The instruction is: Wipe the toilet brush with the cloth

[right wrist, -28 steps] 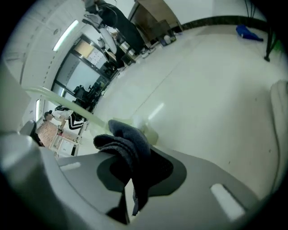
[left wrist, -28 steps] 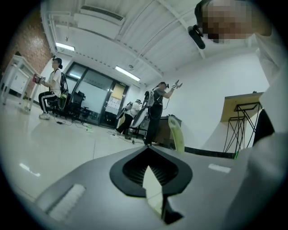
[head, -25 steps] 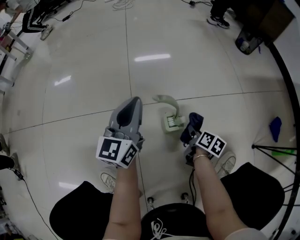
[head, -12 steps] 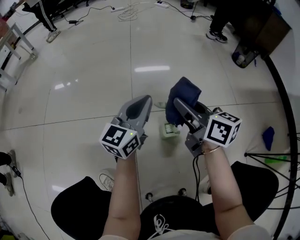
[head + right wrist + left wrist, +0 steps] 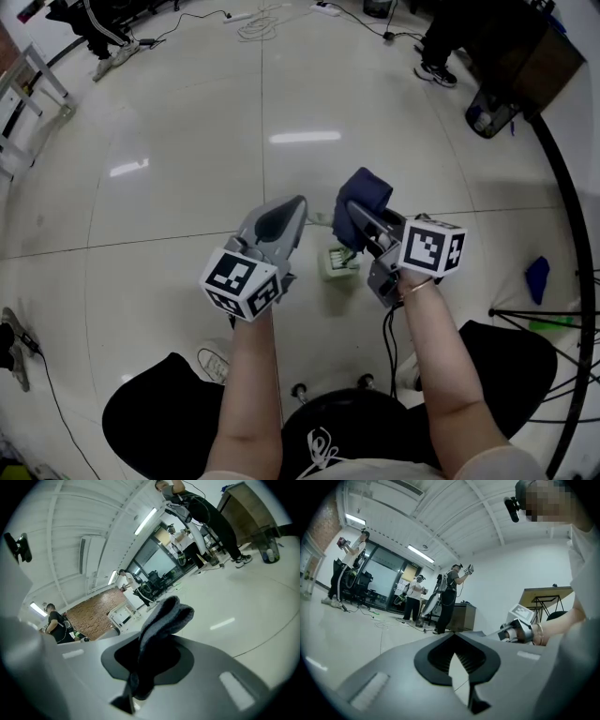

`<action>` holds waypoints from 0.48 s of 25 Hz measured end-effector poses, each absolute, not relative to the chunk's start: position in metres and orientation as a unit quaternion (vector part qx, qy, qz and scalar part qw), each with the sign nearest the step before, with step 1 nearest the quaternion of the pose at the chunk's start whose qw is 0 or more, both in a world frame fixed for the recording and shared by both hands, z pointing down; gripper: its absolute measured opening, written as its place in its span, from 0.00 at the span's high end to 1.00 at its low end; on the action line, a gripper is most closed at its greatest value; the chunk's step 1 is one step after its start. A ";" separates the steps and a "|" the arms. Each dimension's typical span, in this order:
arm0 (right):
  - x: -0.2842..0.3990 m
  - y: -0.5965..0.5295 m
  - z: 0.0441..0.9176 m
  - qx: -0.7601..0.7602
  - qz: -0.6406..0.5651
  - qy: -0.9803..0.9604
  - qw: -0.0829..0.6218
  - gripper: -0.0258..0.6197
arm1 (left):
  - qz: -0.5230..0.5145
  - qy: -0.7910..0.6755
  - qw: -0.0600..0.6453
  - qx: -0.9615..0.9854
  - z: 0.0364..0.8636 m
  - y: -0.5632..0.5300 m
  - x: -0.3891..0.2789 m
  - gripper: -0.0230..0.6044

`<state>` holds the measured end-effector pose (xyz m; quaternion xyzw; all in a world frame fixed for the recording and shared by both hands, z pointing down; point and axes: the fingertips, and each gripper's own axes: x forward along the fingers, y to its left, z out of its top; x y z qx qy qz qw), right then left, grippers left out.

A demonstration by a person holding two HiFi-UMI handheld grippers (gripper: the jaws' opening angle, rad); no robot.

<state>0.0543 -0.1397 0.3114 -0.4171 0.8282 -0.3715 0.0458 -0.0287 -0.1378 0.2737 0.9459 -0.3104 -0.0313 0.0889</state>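
The toilet brush (image 5: 338, 260), pale green and white, lies on the tiled floor between my two grippers, partly hidden behind them. My right gripper (image 5: 353, 204) is held above it, shut on a dark blue cloth (image 5: 364, 194) that bunches up past the fingertips. In the right gripper view the cloth (image 5: 164, 616) fills the jaws of that gripper (image 5: 152, 644) and hangs forward. My left gripper (image 5: 297, 202) hovers just left of the brush, jaws together with nothing in them. The left gripper view shows the left gripper (image 5: 453, 638) and the right gripper's marker cube (image 5: 520, 613) beyond; the brush is hidden there.
A dark bin (image 5: 494, 106) and a person's shoes (image 5: 434, 43) stand at the far right. Cables (image 5: 258, 19) lie at the far edge. A blue object (image 5: 535, 277) and stand legs (image 5: 544, 309) are at the right. My white shoe (image 5: 215, 363) shows below.
The right gripper rose from near the floor with the cloth, then settled slightly lower and left. The left gripper shifted a little right, toward the brush.
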 end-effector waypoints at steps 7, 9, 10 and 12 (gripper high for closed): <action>0.088 -0.133 0.386 -0.466 -0.429 0.772 0.054 0.87 | -0.036 -0.321 0.090 0.942 0.277 -0.134 -0.032 0.95; 0.095 -0.128 0.411 -0.473 -0.449 0.756 0.055 0.87 | -0.041 -0.324 0.095 0.940 0.280 -0.132 -0.033 0.95; 0.098 -0.125 0.424 -0.477 -0.459 0.748 0.052 0.87 | -0.044 -0.325 0.098 0.940 0.280 -0.132 -0.032 0.95; 0.105 -0.119 0.448 -0.485 -0.480 0.729 0.048 0.87 | -0.045 -0.323 0.100 0.940 0.282 -0.131 -0.031 0.95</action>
